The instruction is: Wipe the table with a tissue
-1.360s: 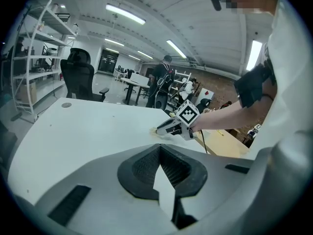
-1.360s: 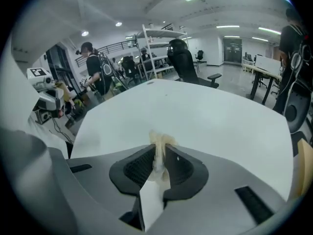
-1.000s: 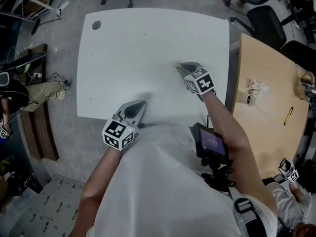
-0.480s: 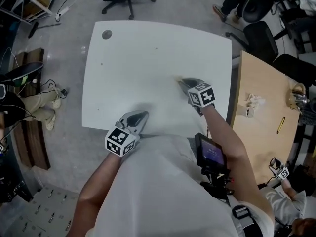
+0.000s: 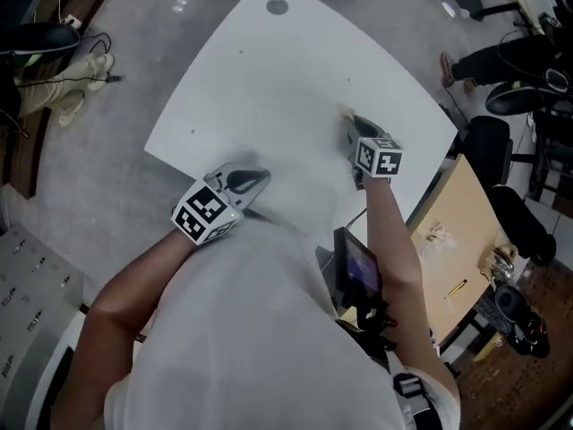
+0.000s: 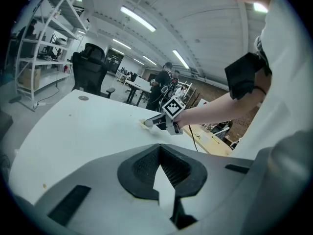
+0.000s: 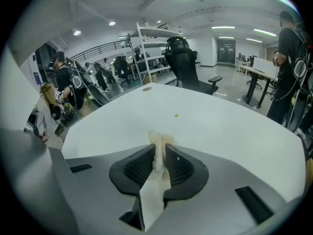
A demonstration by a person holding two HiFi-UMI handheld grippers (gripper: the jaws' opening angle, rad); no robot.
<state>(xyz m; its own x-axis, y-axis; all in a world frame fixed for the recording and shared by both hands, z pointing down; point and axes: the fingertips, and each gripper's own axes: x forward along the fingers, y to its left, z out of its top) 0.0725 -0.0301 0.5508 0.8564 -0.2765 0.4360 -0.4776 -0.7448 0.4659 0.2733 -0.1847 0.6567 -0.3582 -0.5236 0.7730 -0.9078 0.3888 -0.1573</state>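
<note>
Worktop [image 5: 269, 79]: white, slanted across upper centre of head view.
Left gripper [image 5: 257, 179]: lower left, at near edge; jaws together, nothing held.
Right gripper [image 5: 352, 124]: centre right, clamped on tissue, tip down on worktop.
Tissue [image 7: 159, 148]: crumpled wad at right gripper tip, touching surface. Most of the bare surface lies ahead, toward upper left.

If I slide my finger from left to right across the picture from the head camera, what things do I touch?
Left tool → right tool, pinching the tissue → wooden table → black chair.
</note>
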